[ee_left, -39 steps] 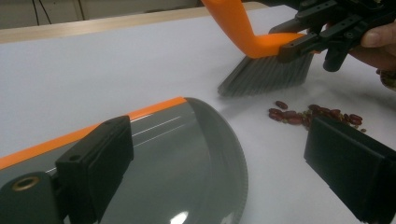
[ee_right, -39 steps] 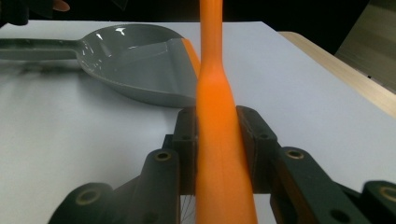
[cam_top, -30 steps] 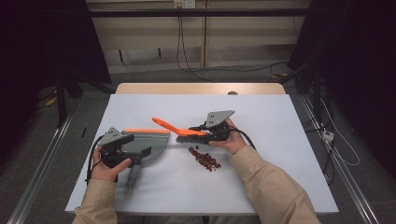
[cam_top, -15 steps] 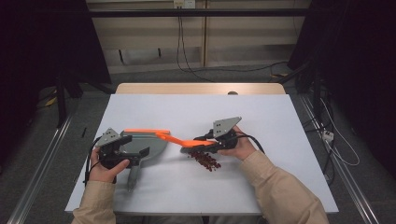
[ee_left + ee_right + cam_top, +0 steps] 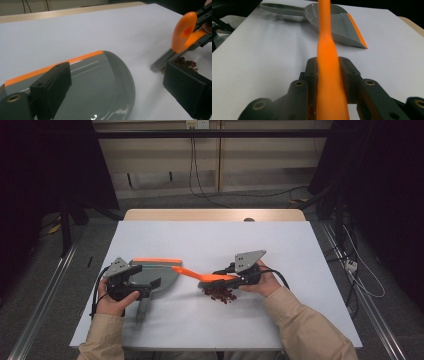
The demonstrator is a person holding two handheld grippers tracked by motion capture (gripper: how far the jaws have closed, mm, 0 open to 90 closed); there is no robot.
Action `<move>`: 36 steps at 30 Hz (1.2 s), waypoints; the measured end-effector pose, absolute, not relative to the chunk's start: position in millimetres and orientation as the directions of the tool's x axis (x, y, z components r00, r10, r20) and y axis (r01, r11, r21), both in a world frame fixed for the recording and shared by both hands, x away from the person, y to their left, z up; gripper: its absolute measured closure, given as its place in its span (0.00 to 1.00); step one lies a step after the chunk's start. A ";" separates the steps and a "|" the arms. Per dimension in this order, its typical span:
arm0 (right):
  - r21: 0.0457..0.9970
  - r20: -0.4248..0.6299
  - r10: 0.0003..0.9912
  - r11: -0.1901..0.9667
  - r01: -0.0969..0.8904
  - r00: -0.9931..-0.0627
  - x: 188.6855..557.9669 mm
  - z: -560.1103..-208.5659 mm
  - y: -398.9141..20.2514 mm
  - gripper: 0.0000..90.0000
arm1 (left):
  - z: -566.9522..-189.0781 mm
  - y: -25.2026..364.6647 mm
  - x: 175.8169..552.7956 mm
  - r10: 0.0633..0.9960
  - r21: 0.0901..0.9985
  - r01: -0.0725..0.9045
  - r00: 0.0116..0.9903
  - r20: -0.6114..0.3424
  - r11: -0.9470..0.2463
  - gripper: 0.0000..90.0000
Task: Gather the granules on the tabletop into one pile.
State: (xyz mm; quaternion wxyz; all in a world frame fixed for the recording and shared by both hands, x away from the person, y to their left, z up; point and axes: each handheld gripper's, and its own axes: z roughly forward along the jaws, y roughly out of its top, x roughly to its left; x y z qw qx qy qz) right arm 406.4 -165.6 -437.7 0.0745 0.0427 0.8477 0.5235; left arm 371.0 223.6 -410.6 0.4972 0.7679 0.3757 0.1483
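Observation:
A grey dustpan (image 5: 166, 274) with an orange lip lies at the table's left, its handle toward the person. My left gripper (image 5: 147, 276) stands open over the pan (image 5: 100, 82); one jaw is above the grey surface, the other beyond its rim. My right gripper (image 5: 222, 276) is shut on an orange brush (image 5: 200, 274), clamped between its jaws (image 5: 327, 50). The brush's long orange end points at the dustpan (image 5: 339, 27). Its grey bristles (image 5: 165, 58) hang down at the edge of a small pile of dark red beans (image 5: 220, 293), which also show past my left gripper's far jaw (image 5: 187, 62).
The white table top (image 5: 210, 240) has bare room behind and to the right of the beans. A wooden strip (image 5: 215, 215) runs along its far edge. Cables and metal rails lie on the floor around the table.
My right gripper has carried the brush to the right and toward the person, bringing it down level over the beans. The left gripper and the dustpan have stayed put.

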 end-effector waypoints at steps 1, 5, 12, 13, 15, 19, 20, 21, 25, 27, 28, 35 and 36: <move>0.894 -0.087 0.162 0.449 -0.005 -0.983 405.9 -437.5 -165.9 0.79 | -410.3 223.6 370.8 0.725 0.874 0.431 0.674 -0.147 -0.224 0.09; 0.903 -0.087 0.194 0.429 0.004 -0.977 406.6 -436.1 -167.4 0.79 | -410.3 222.8 370.8 0.723 0.875 0.430 0.675 -0.146 -0.225 0.09; 0.920 -0.057 0.269 0.389 0.055 -0.962 408.2 -433.1 -171.6 0.79 | -408.7 222.5 369.8 0.720 0.875 0.425 0.680 -0.139 -0.232 0.09; 0.917 -0.054 0.292 0.393 0.069 -0.955 407.8 -433.1 -172.4 0.79 | -408.5 222.2 369.7 0.717 0.875 0.422 0.684 -0.133 -0.239 0.09; 0.915 -0.043 0.325 0.393 0.094 -0.945 406.7 -433.4 -175.5 0.79 | -408.3 221.5 368.9 0.707 0.874 0.417 0.695 -0.132 -0.247 0.09; 0.914 -0.001 0.427 0.366 0.172 -0.904 404.3 -433.3 -184.4 0.79 | -407.9 220.8 367.6 0.702 0.872 0.419 0.700 -0.132 -0.253 0.09; 0.911 0.008 0.465 0.362 0.198 -0.885 403.3 -433.0 -186.1 0.79 | -407.7 220.9 367.5 0.701 0.872 0.418 0.701 -0.130 -0.256 0.09; 0.909 0.020 0.503 0.350 0.225 -0.864 401.3 -433.0 -187.6 0.79 | -407.5 221.0 367.1 0.701 0.871 0.418 0.701 -0.129 -0.258 0.09; 0.901 0.046 0.647 0.301 0.311 -0.761 385.4 -435.3 -189.0 0.79 | -407.5 220.0 365.4 0.695 0.872 0.414 0.708 -0.127 -0.262 0.09; 0.903 0.021 0.720 0.284 0.322 -0.693 374.9 -437.9 -188.3 0.79 | -407.3 219.4 364.8 0.693 0.872 0.413 0.709 -0.129 -0.261 0.09; 0.905 0.010 0.747 0.276 0.324 -0.665 370.0 -439.2 -187.4 0.79 | -407.1 219.3 364.6 0.693 0.873 0.413 0.709 -0.129 -0.259 0.09; 0.919 -0.025 0.842 0.232 0.318 -0.539 347.1 -442.9 -169.0 0.79 | -405.8 217.6 363.2 0.690 0.875 0.406 0.713 -0.124 -0.263 0.09; 0.921 -0.018 0.845 0.222 0.321 -0.535 345.8 -443.4 -165.7 0.79 | -405.8 217.6 363.1 0.690 0.875 0.406 0.714 -0.124 -0.263 0.09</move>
